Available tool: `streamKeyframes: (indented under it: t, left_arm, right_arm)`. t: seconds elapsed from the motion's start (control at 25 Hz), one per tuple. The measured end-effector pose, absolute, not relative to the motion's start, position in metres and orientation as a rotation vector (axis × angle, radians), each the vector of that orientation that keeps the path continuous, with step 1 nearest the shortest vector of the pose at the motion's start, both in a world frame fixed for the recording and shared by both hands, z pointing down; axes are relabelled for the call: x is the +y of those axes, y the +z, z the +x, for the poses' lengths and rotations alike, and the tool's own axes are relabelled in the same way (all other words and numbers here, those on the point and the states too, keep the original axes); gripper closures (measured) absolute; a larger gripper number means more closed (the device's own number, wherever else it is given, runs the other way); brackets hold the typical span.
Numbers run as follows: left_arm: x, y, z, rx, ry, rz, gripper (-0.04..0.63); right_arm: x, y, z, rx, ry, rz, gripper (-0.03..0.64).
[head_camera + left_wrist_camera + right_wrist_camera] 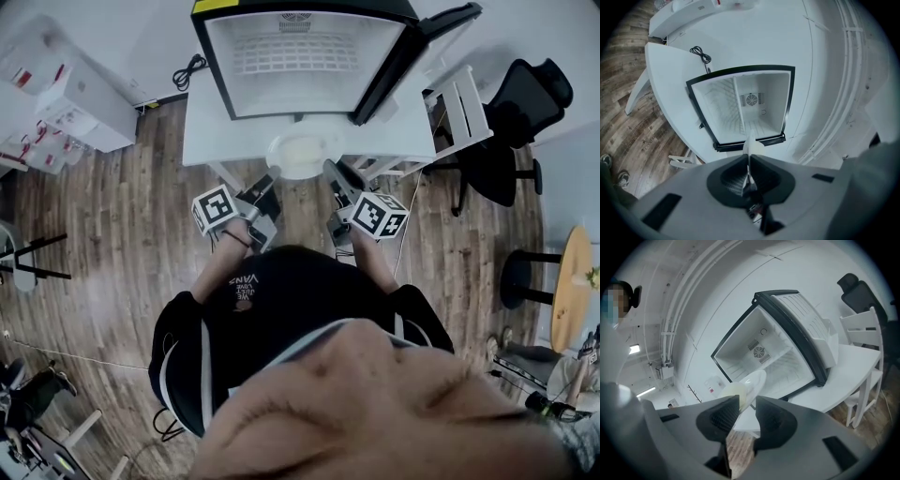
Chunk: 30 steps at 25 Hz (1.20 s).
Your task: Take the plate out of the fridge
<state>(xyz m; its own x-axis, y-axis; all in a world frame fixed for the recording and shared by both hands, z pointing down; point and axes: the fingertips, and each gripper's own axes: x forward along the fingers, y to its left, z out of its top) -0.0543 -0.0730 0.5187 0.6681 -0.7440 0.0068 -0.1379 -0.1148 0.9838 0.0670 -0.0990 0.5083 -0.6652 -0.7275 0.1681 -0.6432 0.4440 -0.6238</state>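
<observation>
The plate [302, 155] is sitting outside the open fridge [300, 56], above the table's [202, 127] near edge. The left gripper [274, 175] jaws are pinching its left rim, while the right gripper [331, 171] jaws are standing wide around its right rim. By my judgement, only setting it down is remaining.

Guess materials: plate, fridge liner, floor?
Plate: white, smooth, slight sheen and a thin rim; probably ceramic, possibly melamine.
Fridge liner: matte white moulded plastic, ribbed side walls.
Floor: brown planks with visible grain and seams; can't tell laminate from real wood.
</observation>
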Motion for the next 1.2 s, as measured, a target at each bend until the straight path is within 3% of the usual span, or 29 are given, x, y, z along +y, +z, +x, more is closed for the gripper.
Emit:
streamKeyframes:
  t: [1.2]
  left_arm:
    - [-0.051,0.515,-0.062,-0.655,-0.542,1.653,0.565]
  right_arm:
    - [-0.066,0.503,0.061,2.477,-1.001,-1.326,0.503]
